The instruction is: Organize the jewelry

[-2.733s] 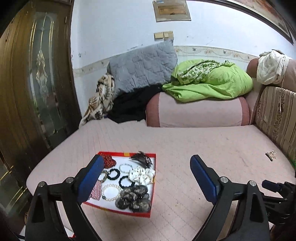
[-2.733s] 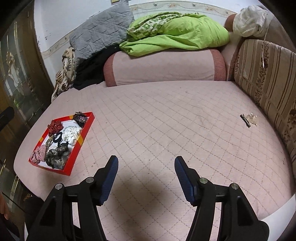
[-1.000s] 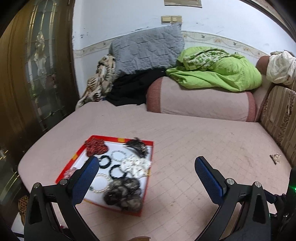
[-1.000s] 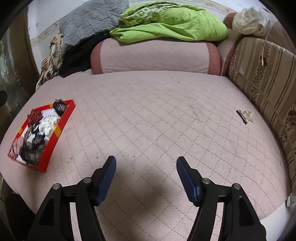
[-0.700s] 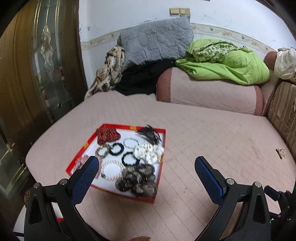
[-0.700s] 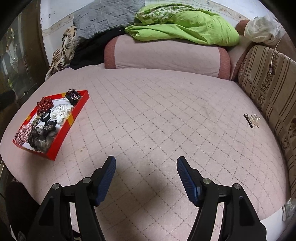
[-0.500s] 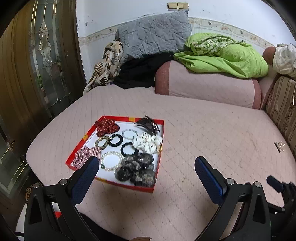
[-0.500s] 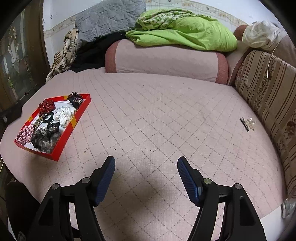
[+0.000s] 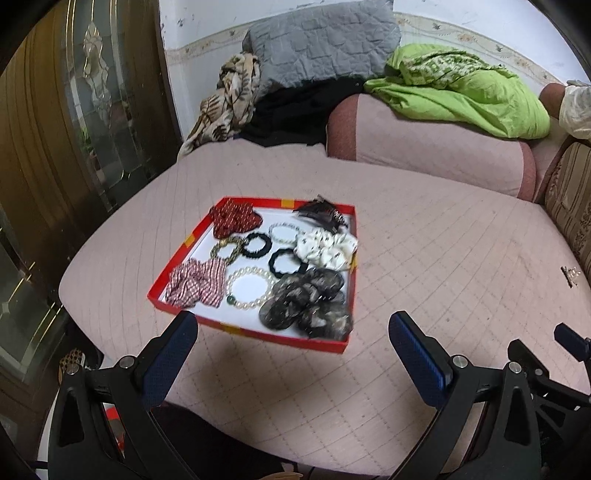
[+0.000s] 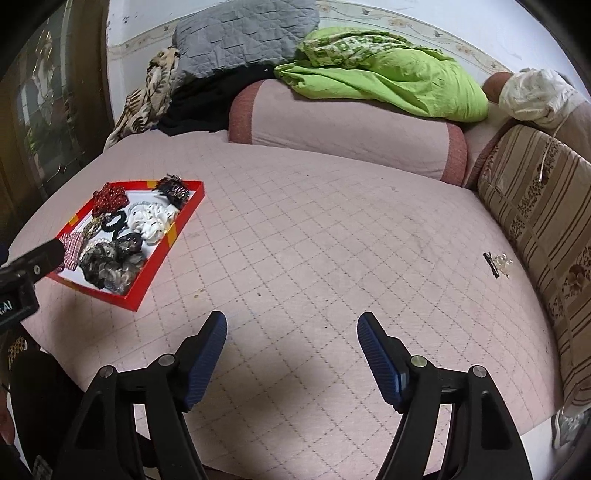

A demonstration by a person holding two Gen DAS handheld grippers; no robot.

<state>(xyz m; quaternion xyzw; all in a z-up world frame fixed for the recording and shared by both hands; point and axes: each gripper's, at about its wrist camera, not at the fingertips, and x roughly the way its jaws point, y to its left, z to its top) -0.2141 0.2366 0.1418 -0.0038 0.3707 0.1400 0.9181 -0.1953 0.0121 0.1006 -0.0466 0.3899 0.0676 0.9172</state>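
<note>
Approach step: left gripper (image 9: 291, 345) and right gripper (image 10: 291, 349) jaws wide, empty above the bed (image 10: 332, 240); likely next, fetch the stray hair clip (image 10: 496, 264) toward the red tray (image 9: 343, 291).

Pink quilted bed (image 10: 332, 258) against a white wall (image 9: 207, 22). Grey pillow (image 9: 317, 40), green blanket (image 10: 388, 74) at its head. Wooden glass-paned door (image 9: 74, 110) alongside.

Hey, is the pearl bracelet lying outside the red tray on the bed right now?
No, the pearl bracelet lies inside the red tray, beside the checked scrunchie.
</note>
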